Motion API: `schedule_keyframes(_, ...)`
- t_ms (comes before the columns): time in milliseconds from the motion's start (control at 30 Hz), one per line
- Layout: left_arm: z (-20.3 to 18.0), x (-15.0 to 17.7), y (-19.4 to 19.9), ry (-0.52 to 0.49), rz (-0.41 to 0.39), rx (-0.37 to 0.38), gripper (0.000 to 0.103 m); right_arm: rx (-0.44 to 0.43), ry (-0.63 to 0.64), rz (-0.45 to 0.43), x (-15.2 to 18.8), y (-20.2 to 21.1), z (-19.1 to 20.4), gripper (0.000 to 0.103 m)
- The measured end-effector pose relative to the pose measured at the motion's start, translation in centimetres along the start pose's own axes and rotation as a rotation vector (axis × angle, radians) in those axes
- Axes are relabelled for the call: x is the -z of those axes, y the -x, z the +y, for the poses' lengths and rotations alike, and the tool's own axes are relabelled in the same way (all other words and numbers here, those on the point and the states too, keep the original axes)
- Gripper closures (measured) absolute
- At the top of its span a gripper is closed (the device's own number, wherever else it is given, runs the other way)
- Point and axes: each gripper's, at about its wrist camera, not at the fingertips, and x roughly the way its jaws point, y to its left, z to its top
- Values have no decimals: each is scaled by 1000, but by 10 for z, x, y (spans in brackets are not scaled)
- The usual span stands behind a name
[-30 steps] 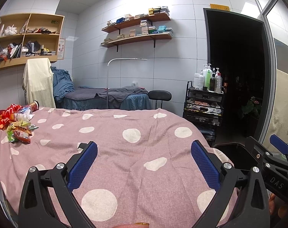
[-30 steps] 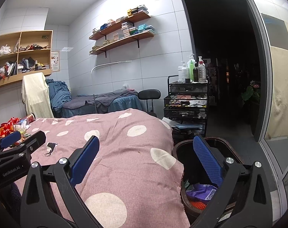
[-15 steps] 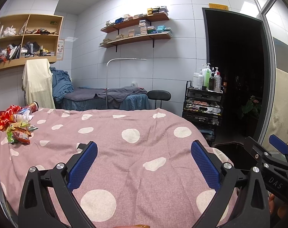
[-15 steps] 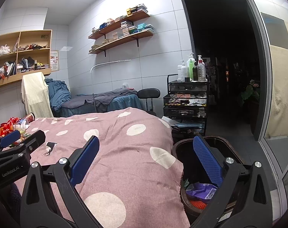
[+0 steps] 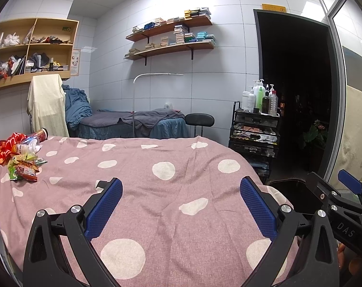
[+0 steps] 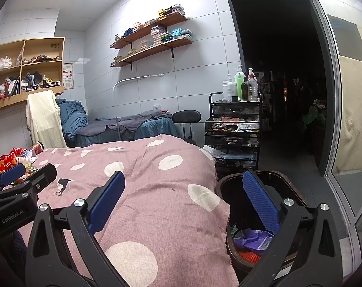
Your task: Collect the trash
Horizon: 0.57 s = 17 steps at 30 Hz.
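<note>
Wrappers point(image 5: 23, 167) at the frame's left edge look light, crinkly, slippery — pinch a bunched fold; left gripper point(image 5: 181, 205) and right gripper point(image 6: 183, 196) both gape empty.

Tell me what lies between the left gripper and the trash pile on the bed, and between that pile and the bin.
Nothing visible blocks either stretch. The open left gripper faces bare polka-dot bedspread up to the wrapper pile at the far left. From there to the bin beside the bed's right edge, only bedspread and the open right gripper.
</note>
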Motion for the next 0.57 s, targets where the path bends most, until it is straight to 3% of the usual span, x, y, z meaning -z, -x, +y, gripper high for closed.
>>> schedule_keyframes(567,1,-1,-1,4,13,7,5,5,-5,7,1,-3,0,5)
